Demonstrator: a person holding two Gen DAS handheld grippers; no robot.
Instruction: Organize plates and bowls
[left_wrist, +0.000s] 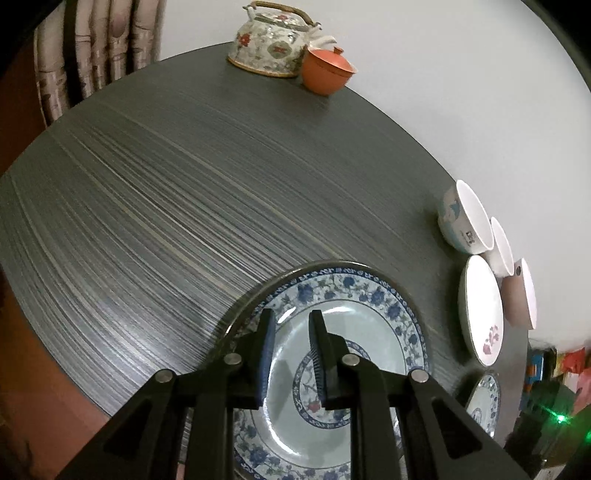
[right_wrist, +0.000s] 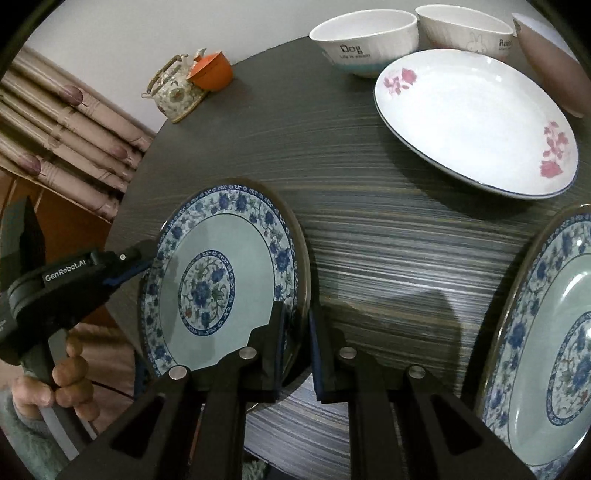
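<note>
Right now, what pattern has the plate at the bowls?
White with pink flowers and a thin blue rim; right wrist view shows it best.

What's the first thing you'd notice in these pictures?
The big plate with blue flowers stands out first, pinched by its rim in the right gripper at the near edge of the dark table. Behind it lies a white plate with pink flowers. Far off stand a flowery teapot and an orange cup.

A blue-flowered plate (right_wrist: 221, 273) is gripped at its right rim by the right gripper (right_wrist: 297, 332), its left rim by the left gripper (right_wrist: 142, 260).
</note>
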